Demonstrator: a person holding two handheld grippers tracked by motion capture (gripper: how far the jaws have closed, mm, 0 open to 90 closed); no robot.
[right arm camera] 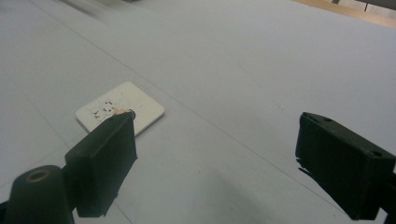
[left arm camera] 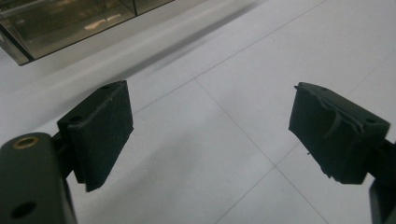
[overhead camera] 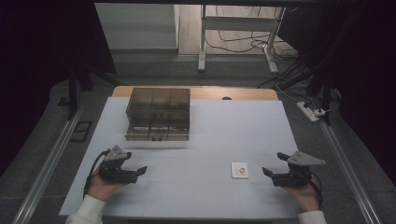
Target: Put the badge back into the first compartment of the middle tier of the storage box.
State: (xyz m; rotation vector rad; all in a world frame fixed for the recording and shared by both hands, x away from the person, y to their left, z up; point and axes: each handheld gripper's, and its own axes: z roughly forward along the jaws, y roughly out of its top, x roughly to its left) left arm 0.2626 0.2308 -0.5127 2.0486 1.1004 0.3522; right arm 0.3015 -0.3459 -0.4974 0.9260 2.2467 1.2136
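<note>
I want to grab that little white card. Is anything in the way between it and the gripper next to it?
Nothing visible is. The small white card lies flat on the white table cover, and just bare cover lies between it and the right gripper, whose jaws stand open and empty, pointing toward it.

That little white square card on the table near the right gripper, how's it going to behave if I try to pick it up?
The card lies flat on the smooth table, so it will probably slide when nudged rather than lift. It looks thin with rounded corners, so the fingers may struggle to get under an edge. It seems light and won't roll or tip.
</note>
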